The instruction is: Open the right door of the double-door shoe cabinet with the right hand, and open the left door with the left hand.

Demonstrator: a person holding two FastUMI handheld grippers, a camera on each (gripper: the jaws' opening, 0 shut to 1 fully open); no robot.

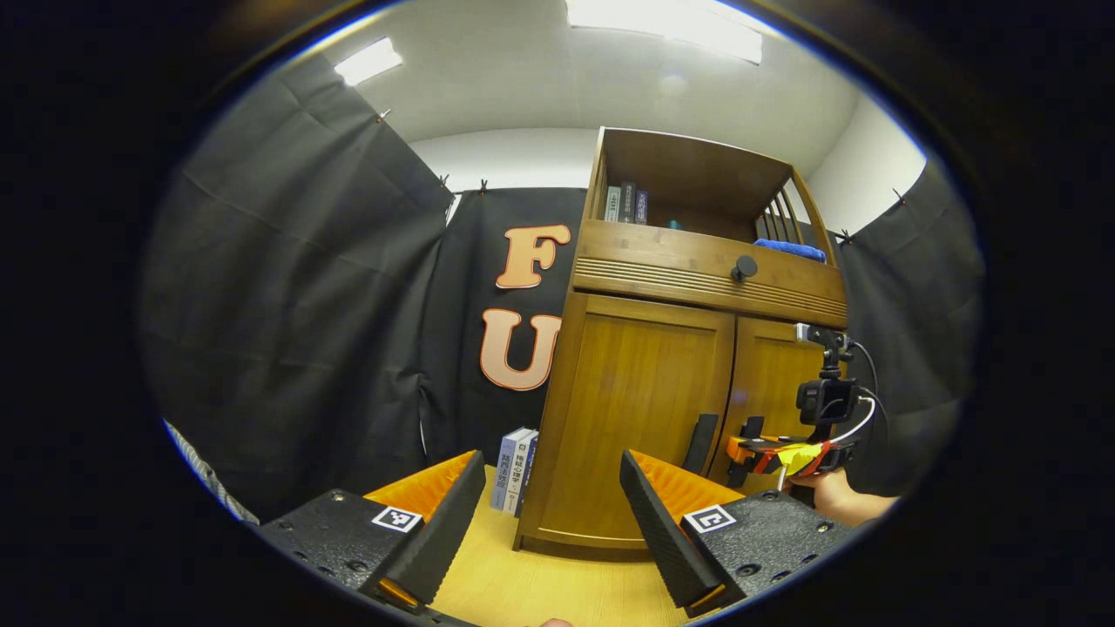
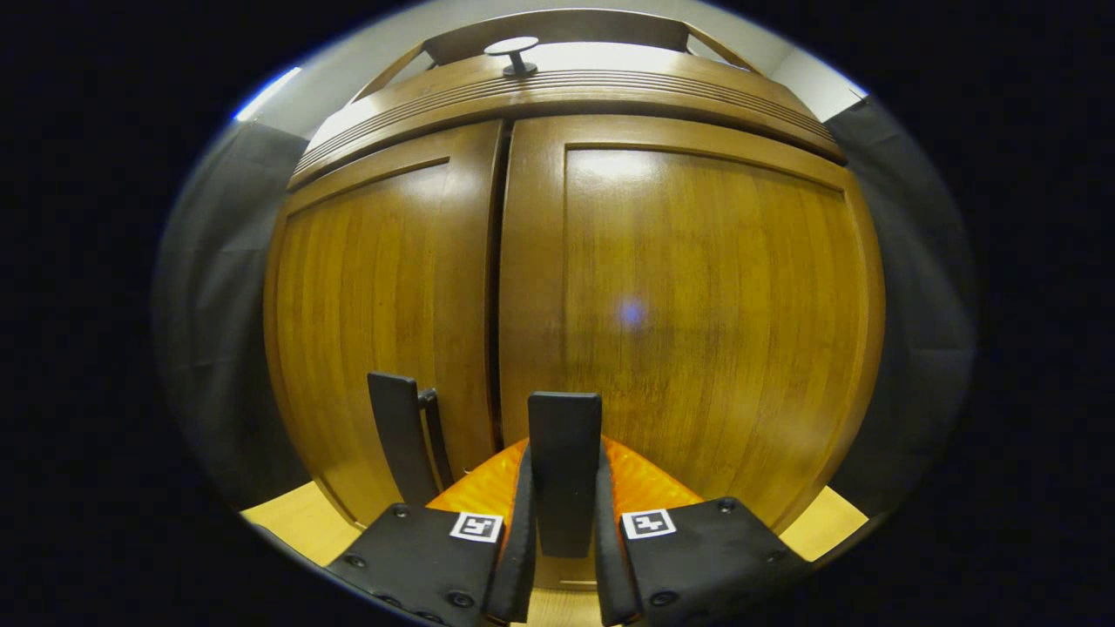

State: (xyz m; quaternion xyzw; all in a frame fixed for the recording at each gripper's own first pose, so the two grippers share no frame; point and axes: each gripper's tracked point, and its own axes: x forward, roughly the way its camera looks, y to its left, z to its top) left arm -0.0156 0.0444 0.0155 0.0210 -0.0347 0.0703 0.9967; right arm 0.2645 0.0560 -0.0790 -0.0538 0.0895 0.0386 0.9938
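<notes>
right tool [image 2: 564, 514] was seen clamped on right door handle [image 2: 564, 453], both doors shut | left tool [image 1: 552, 514] was held wide, well short of left door handle [image 1: 700, 442] | shoe cabinet [image 1: 636, 418] was set on bench [image 1: 540, 592]

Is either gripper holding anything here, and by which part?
The right gripper is shut on the right door handle, low on the bar. The left gripper is open, empty.

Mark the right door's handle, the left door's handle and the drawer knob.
right door handle [image 2: 564, 453]: right gripper view, middle of the bar between the tongs.
left door handle [image 2: 399, 435]: right gripper view, mid-bar.
drawer knob [image 1: 743, 267]: left gripper view, round face.
</notes>
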